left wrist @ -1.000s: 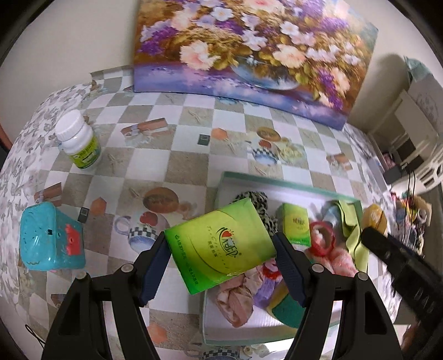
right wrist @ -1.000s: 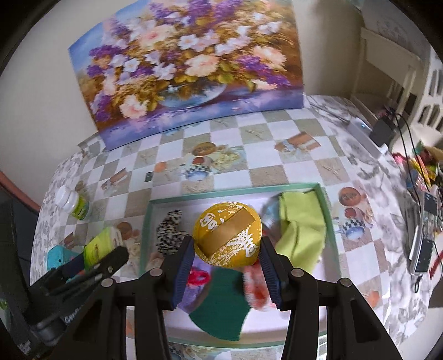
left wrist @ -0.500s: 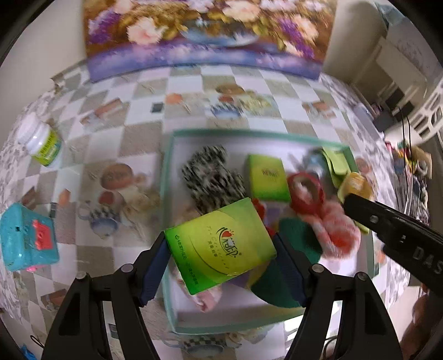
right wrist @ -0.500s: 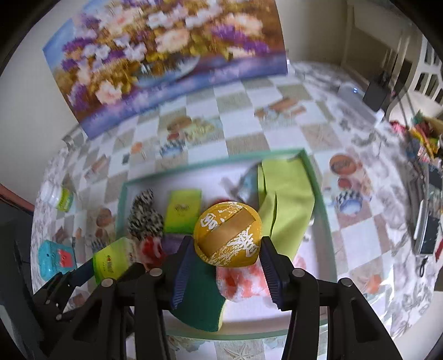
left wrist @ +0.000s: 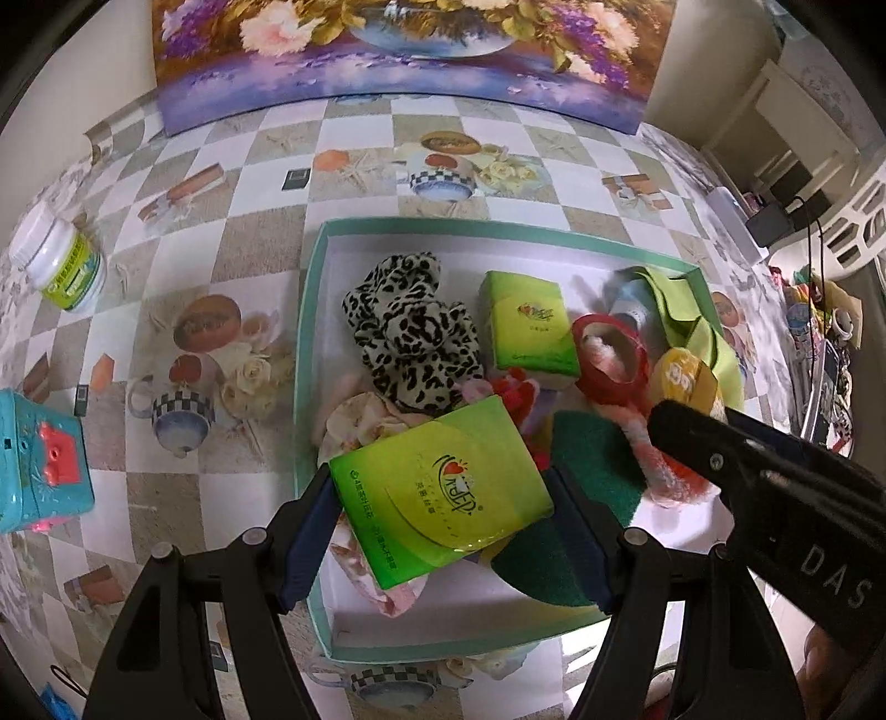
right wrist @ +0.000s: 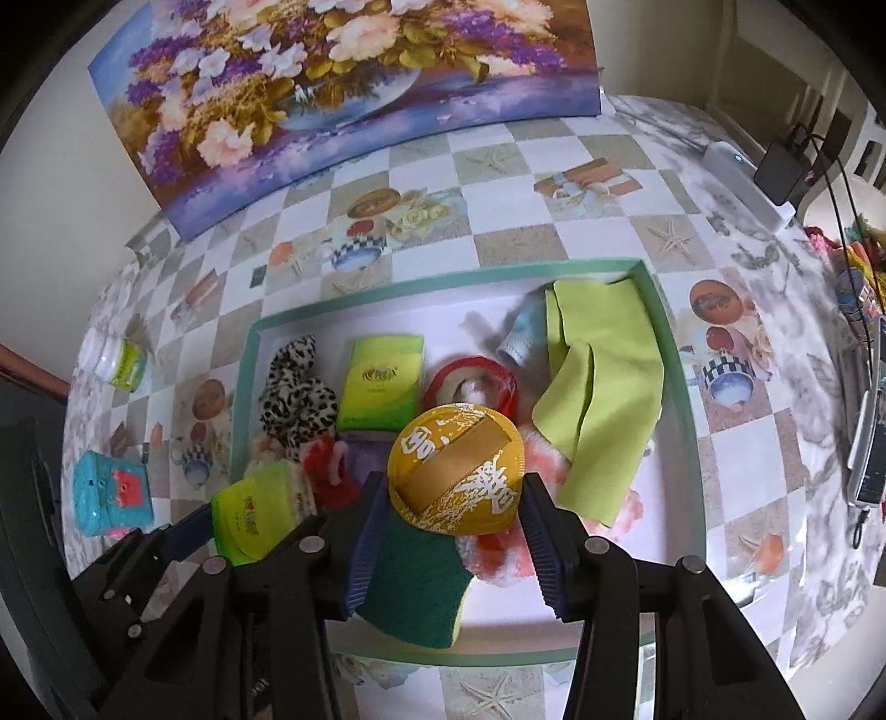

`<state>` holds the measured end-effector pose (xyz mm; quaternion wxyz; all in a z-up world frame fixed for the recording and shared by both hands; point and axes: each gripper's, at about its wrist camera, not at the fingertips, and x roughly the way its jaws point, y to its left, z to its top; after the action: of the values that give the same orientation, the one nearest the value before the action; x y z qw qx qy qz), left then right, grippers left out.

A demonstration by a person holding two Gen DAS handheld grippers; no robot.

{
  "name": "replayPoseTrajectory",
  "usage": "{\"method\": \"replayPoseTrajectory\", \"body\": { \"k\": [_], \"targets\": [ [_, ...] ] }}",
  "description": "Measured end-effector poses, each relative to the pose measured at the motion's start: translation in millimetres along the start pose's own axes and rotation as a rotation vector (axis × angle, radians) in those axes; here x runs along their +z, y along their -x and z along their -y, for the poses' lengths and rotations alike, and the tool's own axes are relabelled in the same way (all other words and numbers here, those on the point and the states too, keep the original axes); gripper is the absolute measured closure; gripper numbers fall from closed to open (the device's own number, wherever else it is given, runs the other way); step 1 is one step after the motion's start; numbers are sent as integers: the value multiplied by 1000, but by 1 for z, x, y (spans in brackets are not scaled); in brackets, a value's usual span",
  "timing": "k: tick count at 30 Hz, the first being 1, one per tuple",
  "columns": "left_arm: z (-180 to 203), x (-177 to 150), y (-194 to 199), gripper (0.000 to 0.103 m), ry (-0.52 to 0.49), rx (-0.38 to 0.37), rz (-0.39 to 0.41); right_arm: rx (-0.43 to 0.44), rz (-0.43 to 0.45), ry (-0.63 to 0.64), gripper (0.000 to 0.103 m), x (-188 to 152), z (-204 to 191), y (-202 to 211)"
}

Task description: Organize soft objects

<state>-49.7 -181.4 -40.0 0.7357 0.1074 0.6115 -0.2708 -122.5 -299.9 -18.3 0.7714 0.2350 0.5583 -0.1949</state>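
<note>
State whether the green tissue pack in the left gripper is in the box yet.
Not yet: the green tissue pack is clamped between the left gripper fingers, over the box.

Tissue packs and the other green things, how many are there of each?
Tissue packs: 2, one in the left gripper, one in the box
Green cloth: 1
Green sponge: 1
Total: 4

A flower painting point(left wrist: 410, 50) leans against the cream wall point(right wrist: 50, 166) at the far edge of the checkered desk point(left wrist: 232, 243); white furniture point(left wrist: 797, 127) stands far right.
</note>
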Motion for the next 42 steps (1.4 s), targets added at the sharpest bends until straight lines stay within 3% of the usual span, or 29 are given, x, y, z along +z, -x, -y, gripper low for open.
{"method": "replayPoseTrajectory", "body": {
  "k": [17, 25, 37, 42],
  "targets": [
    [3, -7, -22, 28, -18, 7, -56, -7, -75, -13, 51, -2, 1, -25],
    [9, -9, -12, 27, -30, -25, -55, -13, -54, -18, 42, 1, -1, -13],
    [1, -5, 25, 27, -18, -74, 34, -22, 69, -18, 42, 6, -3, 29],
    [-25, 5, 38, 27, 62, -5, 101, -25, 79, -19, 42, 6, -2, 32]
  ]
}}
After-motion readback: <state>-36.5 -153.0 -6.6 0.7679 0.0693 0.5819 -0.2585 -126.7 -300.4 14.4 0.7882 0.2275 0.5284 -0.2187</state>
